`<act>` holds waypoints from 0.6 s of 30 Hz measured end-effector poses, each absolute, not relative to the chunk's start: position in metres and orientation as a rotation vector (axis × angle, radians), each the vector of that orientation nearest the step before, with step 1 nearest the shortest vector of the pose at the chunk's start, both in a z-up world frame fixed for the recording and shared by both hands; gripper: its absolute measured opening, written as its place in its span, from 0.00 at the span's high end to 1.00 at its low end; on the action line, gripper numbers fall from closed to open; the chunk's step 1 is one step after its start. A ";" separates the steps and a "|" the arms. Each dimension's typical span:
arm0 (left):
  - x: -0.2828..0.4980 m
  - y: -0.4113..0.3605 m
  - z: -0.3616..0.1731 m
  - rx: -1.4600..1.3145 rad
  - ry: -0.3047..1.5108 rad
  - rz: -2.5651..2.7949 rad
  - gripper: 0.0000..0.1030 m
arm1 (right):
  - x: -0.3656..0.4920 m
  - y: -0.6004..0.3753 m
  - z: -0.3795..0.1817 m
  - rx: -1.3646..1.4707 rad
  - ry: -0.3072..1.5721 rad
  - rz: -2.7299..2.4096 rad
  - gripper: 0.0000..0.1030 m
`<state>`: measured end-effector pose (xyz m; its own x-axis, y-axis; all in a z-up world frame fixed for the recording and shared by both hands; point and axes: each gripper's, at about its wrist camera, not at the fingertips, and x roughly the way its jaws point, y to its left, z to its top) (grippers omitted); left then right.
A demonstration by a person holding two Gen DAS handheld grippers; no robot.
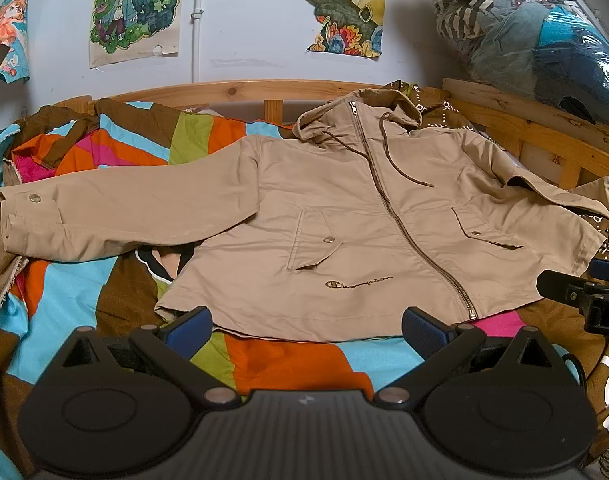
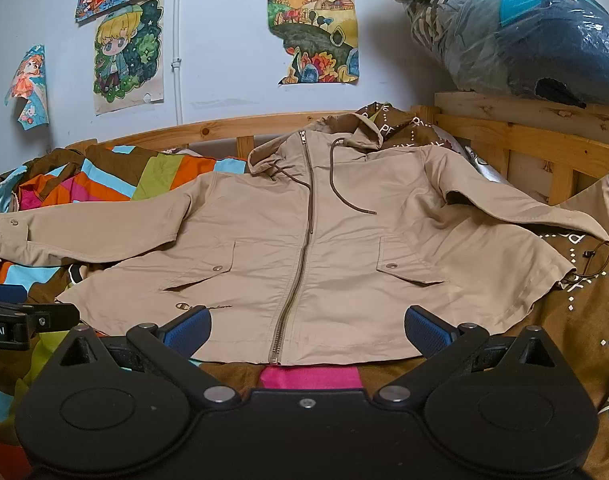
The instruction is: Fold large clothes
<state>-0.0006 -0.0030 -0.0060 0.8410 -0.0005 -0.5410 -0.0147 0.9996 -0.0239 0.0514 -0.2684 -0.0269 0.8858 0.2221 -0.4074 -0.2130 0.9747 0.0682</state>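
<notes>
A tan hooded zip jacket [image 1: 344, 208] [image 2: 324, 240] lies face up and spread flat on a colourful bedspread, hood towards the wall. Its left sleeve [image 1: 104, 216] stretches out to the left. The right sleeve [image 2: 524, 216] runs off to the right over a brown cloth. My left gripper [image 1: 304, 326] hovers open just short of the hem, left of the zipper, with nothing between its blue pads. My right gripper [image 2: 306, 330] is also open and empty, at the hem around the zipper's lower end. The right gripper's tip [image 1: 584, 292] shows at the edge of the left wrist view.
The patchwork bedspread [image 1: 116, 148] covers a bed with a wooden frame [image 1: 232, 90] against a white wall with drawings. A plastic bag full of clothes [image 2: 524, 28] sits on the frame at the back right. A brown printed cloth [image 2: 584, 320] lies under the jacket's right side.
</notes>
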 end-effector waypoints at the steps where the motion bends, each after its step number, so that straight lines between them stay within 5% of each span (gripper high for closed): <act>1: -0.001 -0.003 -0.006 -0.027 0.572 0.007 0.01 | 0.052 -0.268 -0.026 0.023 0.427 0.226 0.01; 18: 0.000 -0.008 -0.014 -0.028 0.575 0.008 0.01 | 0.052 -0.268 -0.027 0.025 0.429 0.226 0.01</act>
